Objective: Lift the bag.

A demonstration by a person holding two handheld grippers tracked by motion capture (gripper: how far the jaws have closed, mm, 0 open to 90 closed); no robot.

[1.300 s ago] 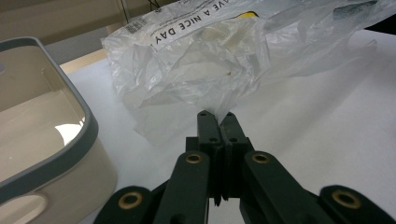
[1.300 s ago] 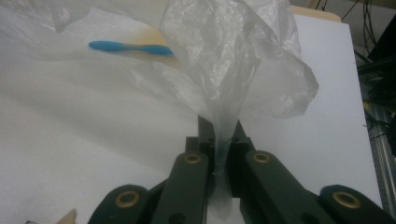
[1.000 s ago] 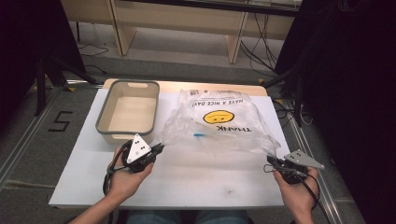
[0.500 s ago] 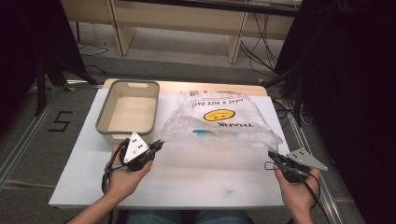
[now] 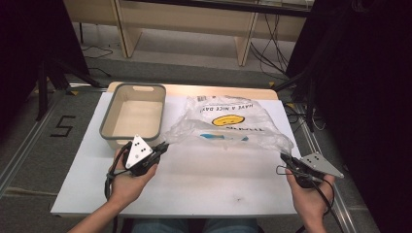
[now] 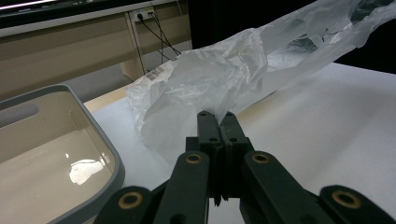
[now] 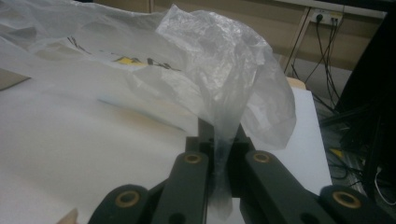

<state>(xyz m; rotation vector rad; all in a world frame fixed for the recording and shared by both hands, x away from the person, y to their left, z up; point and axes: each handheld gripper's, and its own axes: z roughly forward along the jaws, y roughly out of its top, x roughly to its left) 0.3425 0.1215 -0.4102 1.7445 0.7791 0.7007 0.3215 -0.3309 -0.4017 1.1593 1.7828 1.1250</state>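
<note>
A clear plastic bag [image 5: 228, 127] with a yellow smiley face and black lettering lies crumpled across the middle of the white desk [image 5: 209, 184], stretched between the two grippers. The left gripper [image 5: 163, 147] sits at about eight o'clock from the bag's centre, and in the left gripper view its jaws are pressed together on a fold of the bag's [image 6: 224, 79] near left corner. The right gripper [image 5: 284, 158] is at about four o'clock from the bag's centre, near the desk's right edge; in the right gripper view its jaws pinch a twisted strip of the bag's [image 7: 224, 84] film, which rises from between them and billows out above. Each gripper is held in a hand coming in from six o'clock. A grey-rimmed beige tub [image 5: 109, 127] stands at roughly ten o'clock from the bag, just beside the left gripper, with its long side running away from the person. In the left gripper view the tub [image 6: 109, 163] lies at nine o'clock from the jaws.
</note>
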